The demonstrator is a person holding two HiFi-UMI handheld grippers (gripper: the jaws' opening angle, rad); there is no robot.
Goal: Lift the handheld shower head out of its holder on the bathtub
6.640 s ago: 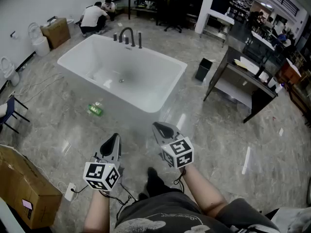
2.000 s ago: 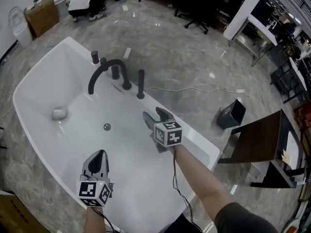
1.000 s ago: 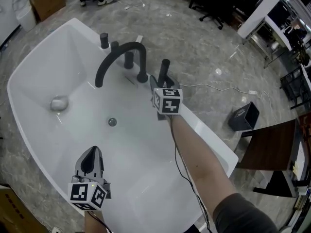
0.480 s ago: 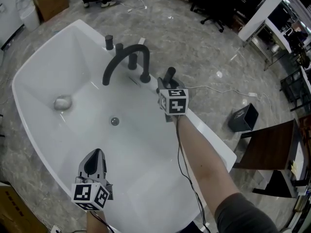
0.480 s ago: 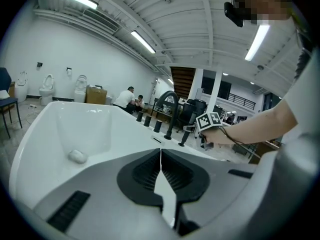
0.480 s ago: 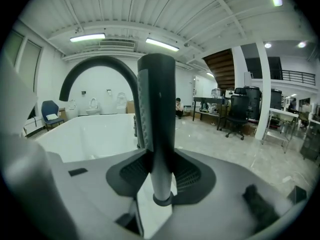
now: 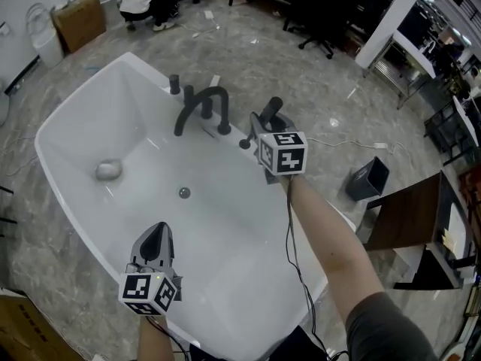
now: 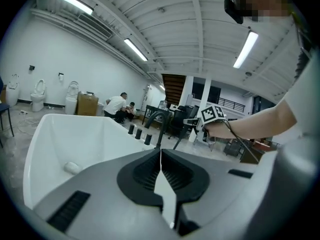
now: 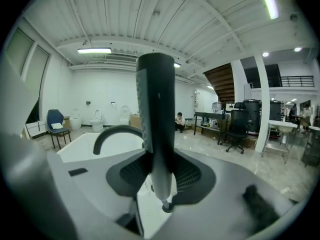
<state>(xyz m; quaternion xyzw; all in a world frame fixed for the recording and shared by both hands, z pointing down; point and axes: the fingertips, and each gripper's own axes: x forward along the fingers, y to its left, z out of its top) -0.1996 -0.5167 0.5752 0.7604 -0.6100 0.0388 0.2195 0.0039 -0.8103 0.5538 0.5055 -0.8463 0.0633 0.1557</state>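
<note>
Between the right gripper's (image 7: pixel 261 130) clamped jaws, the shower head (image 9: pixel 156 114) stands upright, apparently for a straight lift off the bathtub (image 7: pixel 90 126) below; the left gripper (image 7: pixel 155 239) hangs shut and empty.

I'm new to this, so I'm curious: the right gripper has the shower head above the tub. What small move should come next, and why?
Probably lift it a little higher, straight up. The right gripper is shut on the shower head, whose lower end hangs close above the tub rim beside the faucet, so it may be barely free.
</note>
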